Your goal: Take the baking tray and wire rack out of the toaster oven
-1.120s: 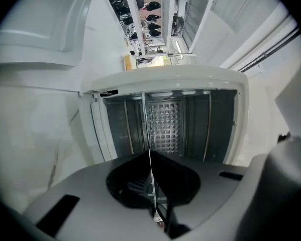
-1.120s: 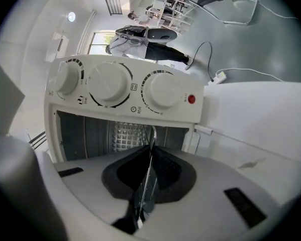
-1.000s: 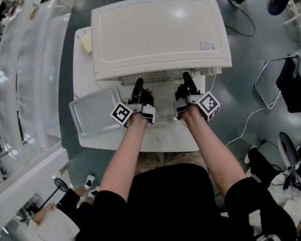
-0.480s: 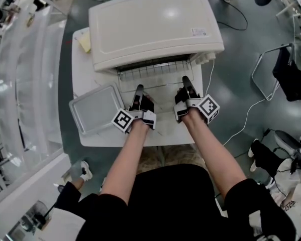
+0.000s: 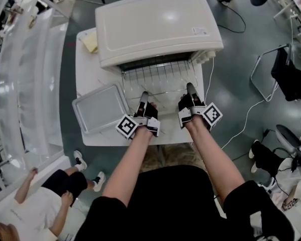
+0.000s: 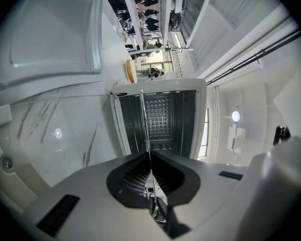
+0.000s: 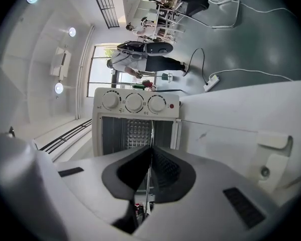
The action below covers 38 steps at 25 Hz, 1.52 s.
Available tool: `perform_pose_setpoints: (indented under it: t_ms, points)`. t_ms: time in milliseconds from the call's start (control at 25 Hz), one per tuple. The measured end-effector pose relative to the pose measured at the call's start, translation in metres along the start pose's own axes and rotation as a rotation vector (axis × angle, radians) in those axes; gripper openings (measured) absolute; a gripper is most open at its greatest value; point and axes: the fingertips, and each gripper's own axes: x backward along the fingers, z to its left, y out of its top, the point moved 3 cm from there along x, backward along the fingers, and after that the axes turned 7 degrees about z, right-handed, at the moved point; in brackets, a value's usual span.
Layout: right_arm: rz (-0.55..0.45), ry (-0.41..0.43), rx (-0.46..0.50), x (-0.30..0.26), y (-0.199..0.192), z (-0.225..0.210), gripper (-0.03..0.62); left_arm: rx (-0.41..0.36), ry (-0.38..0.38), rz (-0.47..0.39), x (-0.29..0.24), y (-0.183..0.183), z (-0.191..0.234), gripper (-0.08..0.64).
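Both claws clamp the rack's front edge. Left claw (image 5: 144,94) is closed on the rack (image 5: 163,77), and right claw (image 5: 189,86) is closed on it too. In the left gripper view the rack shows edge-on as a thin line (image 6: 142,129) running from the oven (image 6: 158,114) into my pinched jaws. The right gripper view is the same, with the wire line (image 7: 151,134) between the shut pads and the oven (image 7: 135,104) with its three knobs behind.

Change from a second ago: then my claws sat right at the oven mouth with only a sliver of rack out. Now several rows of wire show between the oven (image 5: 158,24) and my claws, and both claws sit closer to the table's near edge. The rack's back end is still inside the oven and it looks roughly level.

The tray (image 5: 97,109) is already out, lying flat on the table (image 5: 85,64) left of the rack, near my left claw and not touching it. It is in the same spot as before.
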Motion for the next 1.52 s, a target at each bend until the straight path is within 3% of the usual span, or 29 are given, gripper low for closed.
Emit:
perform_pose_setpoints:
  t_ms: [600,760,1040,1200,1520]
  points:
    - [-0.001,0.042,-0.023,0.037,-0.012,0.004,0.034,0.009,-0.02,0.022,0.032,-0.021,-0.009,0.026]
    - [0.034,0.044,0.015,0.053,-0.008,0.008,0.034,-0.018,-0.014,0.047,0.04,-0.037,-0.02,0.025]
    - [0.064,0.024,0.036,0.077,-0.023,0.021,0.034,0.01,0.003,0.072,0.067,-0.046,-0.027,0.025]
    - [0.087,0.007,0.045,0.084,-0.032,0.027,0.034,0.021,-0.005,0.054,0.082,-0.046,-0.031,0.025]
    - [0.216,-0.026,0.075,0.064,-0.084,0.024,0.034,0.029,0.001,-0.036,0.128,-0.012,-0.024,0.025]
